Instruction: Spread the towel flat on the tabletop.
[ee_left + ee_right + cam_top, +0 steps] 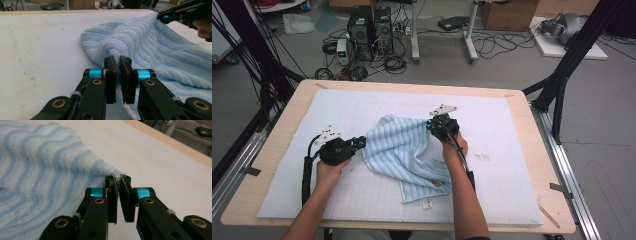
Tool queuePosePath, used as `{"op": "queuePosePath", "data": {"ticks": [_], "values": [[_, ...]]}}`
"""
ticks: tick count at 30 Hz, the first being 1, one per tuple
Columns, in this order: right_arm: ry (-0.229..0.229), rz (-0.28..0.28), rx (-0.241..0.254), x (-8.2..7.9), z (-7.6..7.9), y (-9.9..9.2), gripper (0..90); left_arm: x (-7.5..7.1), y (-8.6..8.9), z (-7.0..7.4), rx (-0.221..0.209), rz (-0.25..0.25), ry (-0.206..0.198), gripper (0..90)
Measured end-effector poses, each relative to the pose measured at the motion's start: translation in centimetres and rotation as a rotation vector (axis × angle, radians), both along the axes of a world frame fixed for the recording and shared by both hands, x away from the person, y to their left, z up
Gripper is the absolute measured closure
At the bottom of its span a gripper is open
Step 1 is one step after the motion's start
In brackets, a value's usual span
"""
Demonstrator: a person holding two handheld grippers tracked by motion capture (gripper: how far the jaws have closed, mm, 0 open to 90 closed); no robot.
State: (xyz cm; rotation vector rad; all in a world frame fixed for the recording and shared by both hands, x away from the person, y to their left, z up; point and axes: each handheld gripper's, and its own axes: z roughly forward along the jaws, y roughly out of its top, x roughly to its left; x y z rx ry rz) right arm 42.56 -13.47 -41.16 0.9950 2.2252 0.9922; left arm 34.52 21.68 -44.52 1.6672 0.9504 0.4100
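Note:
A light blue striped towel (402,150) lies rumpled on the white mat (512,150). My left gripper (362,142) is at the towel's left edge, and in the left gripper view its jaws (117,60) are shut on a raised fold of the towel (150,50). My right gripper (430,125) holds the towel's far right corner slightly lifted. In the right gripper view, the jaws (118,178) pinch the hem of that corner (45,170). The right gripper (165,17) also shows at the top right of the left gripper view.
The mat covers most of a wooden table (277,150). A small white tag (427,204) lies near the towel's front corner. Black frame posts (562,80) stand at both sides. Computer towers (369,30) and cables sit on the floor beyond the far edge.

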Motion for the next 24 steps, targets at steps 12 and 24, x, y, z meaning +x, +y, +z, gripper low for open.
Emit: {"op": "queuePosePath", "data": {"ticks": [12, 24], "values": [[-0.097, -0.143, -0.111, 2.5, 1.2, -1.3, 85.1, 1.2, -1.1, 0.8, -0.035, 0.062, 0.001, 58.9], [-0.049, -0.383, -0.087, 3.3, 0.6, -4.7, 84.5, 1.1, -1.1, 0.9, -0.042, 0.06, 0.009, 44.7]]}}
